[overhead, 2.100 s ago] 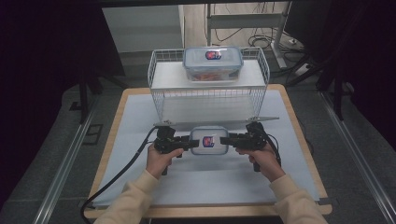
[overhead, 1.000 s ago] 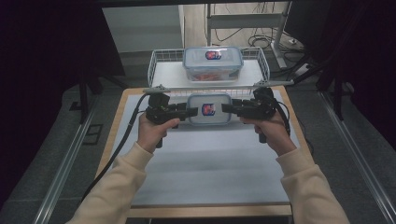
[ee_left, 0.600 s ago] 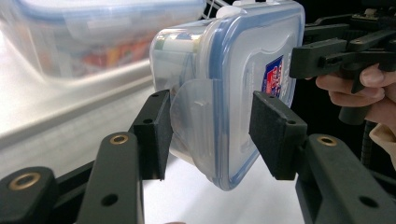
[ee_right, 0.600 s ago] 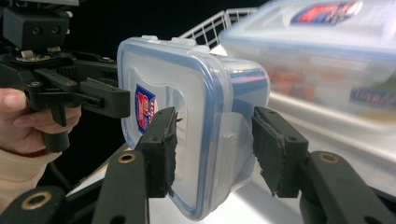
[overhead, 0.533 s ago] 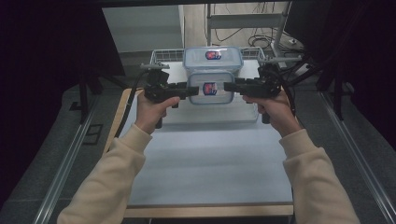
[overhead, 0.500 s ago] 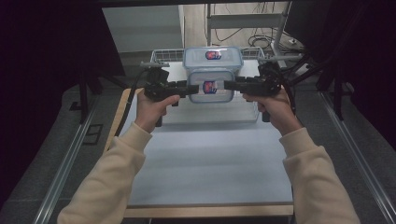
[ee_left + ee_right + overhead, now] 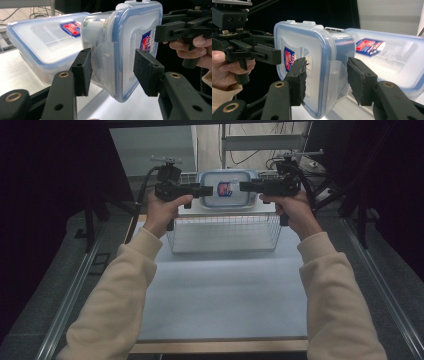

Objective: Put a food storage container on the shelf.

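Note:
A small clear food box with a blue-rimmed lid hangs in the air between my two grippers, above the top of a wire rack. My left gripper is shut on the box's left end clasp. My right gripper is shut on the opposite clasp. In the left gripper view the small box shows lid-side right, with a larger lidded box resting just behind it. The right gripper view has the small box in front of that larger box.
The wire rack stands at the far end of a pale table mat and carries a white top shelf. Metal rails run along both sides of the table. Cables and a stand lie beyond the rack.
Both grippers have carried the small box up from the table mat and forward, to above the rack's top beside the larger box.

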`<state>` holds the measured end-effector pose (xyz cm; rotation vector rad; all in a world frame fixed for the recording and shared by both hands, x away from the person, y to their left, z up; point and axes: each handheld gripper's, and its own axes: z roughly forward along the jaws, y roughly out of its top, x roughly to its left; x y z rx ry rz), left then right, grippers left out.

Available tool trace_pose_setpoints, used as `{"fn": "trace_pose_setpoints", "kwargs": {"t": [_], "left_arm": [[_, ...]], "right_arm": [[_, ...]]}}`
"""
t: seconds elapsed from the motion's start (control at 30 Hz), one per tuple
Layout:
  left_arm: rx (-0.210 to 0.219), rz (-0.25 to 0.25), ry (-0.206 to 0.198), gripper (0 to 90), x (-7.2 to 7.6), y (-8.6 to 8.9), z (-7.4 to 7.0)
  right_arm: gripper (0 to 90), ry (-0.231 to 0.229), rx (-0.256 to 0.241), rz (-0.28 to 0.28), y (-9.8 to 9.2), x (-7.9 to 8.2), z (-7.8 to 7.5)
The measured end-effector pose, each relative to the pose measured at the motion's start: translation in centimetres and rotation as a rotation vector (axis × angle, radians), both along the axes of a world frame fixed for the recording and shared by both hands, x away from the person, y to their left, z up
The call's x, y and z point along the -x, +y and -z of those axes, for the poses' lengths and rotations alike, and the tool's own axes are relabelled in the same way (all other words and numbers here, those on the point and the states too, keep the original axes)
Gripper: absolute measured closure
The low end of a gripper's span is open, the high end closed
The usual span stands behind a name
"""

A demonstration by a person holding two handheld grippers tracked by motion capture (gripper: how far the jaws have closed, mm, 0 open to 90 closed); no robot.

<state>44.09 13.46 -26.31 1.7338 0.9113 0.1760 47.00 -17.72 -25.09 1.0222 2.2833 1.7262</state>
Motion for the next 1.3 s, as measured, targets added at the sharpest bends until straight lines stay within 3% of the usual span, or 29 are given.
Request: {"fn": "trace_pose_setpoints", "kwargs": {"t": [0.37,0.73,0.93,1.0,1.1,1.3], "left_arm": [[0.017,0.002,0.019,50.4,-4.5,-0.2,-1.4],[0.031,-0.006,0.085,50.3,-7.9,-0.6,0.0],[0.072,-0.017,0.116,49.9,-8.6,-0.5,0.2],[0.104,-0.024,0.146,49.4,-9.1,-0.3,0.4],[0.116,-0.031,0.181,46.5,-9.6,-0.4,0.7],[0.169,-0.031,0.223,42.7,-10.4,-0.2,1.2]], "right_arm": [[50.3,0.032,-0.03,0.017,-0.2,-4.1,-1.0],[49.4,0.103,-0.014,0.049,-0.4,-7.5,-0.1],[49.2,0.121,-0.032,0.06,-0.4,-8.4,0.0],[47.8,0.144,-0.036,0.07,-0.3,-8.7,0.0],[44.7,0.166,-0.047,0.088,-0.1,-9.2,0.3],[42.1,0.204,-0.076,0.109,0.1,-9.9,0.9]]}}
